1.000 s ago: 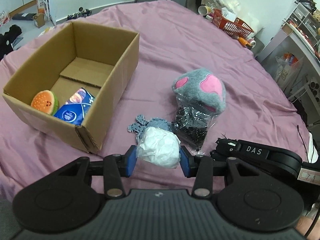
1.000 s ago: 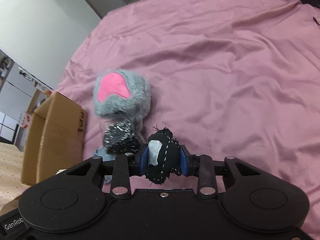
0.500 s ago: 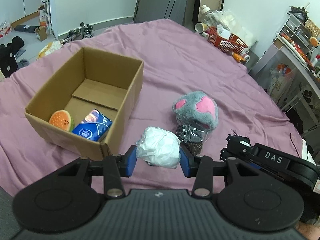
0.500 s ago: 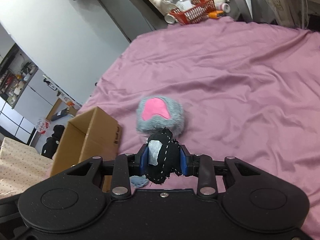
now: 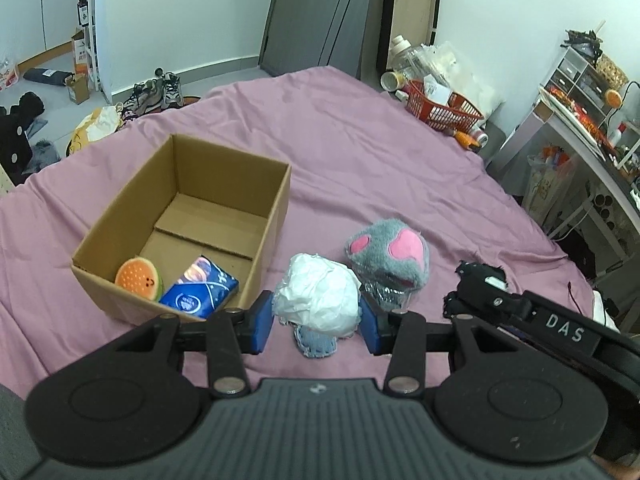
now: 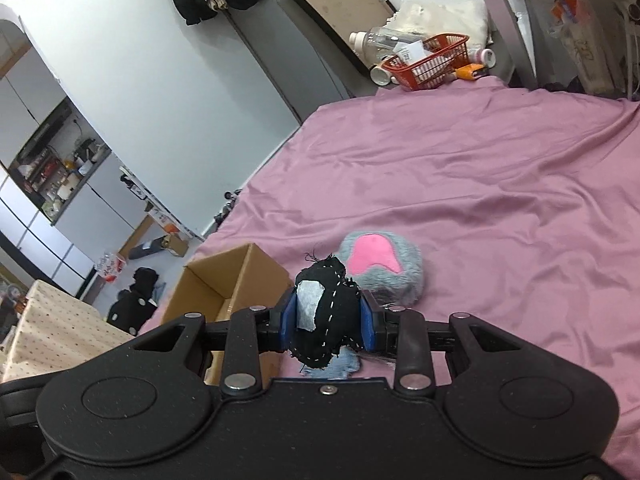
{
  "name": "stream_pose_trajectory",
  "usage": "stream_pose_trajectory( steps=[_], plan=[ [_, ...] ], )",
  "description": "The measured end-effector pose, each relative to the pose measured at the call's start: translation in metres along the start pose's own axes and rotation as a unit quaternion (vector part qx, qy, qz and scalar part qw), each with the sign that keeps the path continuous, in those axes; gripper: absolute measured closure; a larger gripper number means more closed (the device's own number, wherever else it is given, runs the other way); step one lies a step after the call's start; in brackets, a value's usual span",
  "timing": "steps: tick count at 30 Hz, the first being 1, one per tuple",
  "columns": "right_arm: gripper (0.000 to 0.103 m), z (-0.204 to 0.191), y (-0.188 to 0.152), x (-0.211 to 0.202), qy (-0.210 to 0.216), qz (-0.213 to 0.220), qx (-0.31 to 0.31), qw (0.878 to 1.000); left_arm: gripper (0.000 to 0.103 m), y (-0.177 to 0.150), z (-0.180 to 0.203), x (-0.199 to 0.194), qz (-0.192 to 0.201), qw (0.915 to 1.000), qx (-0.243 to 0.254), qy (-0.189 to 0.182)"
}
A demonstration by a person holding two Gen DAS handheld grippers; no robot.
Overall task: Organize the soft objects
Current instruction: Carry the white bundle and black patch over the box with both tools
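Note:
My left gripper (image 5: 317, 322) is shut on a white crumpled soft ball (image 5: 318, 294), held above the purple sheet right of the cardboard box (image 5: 276, 216). The box holds a burger plush (image 5: 138, 284) and a blue packet (image 5: 200, 293). My right gripper (image 6: 325, 322) is shut on a black stitched fabric piece (image 6: 326, 316); it also shows in the left wrist view (image 5: 476, 286). A grey paw plush with pink pads (image 5: 390, 256) lies on the sheet, also in the right wrist view (image 6: 382, 270). A blue denim patch (image 5: 316, 344) lies under the white ball.
The purple sheet (image 5: 360, 168) covers the bed. A red basket (image 5: 444, 108) with bottles stands at the far edge. Shelves and bags (image 5: 560, 168) stand to the right. The box also shows in the right wrist view (image 6: 236, 280).
Both grippers have risen and pulled back with their loads. The box, paw plush and room now show from higher up and farther away.

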State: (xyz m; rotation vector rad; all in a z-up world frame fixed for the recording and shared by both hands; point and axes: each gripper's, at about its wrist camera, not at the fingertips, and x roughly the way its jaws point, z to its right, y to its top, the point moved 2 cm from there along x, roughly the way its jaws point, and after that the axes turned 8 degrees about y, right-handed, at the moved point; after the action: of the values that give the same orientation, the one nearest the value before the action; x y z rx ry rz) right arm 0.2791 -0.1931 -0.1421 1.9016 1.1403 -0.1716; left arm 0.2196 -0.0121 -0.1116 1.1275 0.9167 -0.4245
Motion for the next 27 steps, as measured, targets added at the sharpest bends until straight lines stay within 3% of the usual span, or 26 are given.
stream_pose_trajectory(
  steps=[12, 27],
  plan=[
    [0.071, -0.030, -0.009, 0.020, 0.023, 0.006, -0.007, 1.000, 0.059, 0.016, -0.026, 0.001, 0.015, 0.9997, -0.021, 0.002],
    [0.071, -0.055, -0.018, 0.052, 0.044, -0.014, -0.034, 0.998, 0.059, 0.027, -0.084, 0.033, -0.002, 0.9974, -0.063, 0.034]
  ],
)
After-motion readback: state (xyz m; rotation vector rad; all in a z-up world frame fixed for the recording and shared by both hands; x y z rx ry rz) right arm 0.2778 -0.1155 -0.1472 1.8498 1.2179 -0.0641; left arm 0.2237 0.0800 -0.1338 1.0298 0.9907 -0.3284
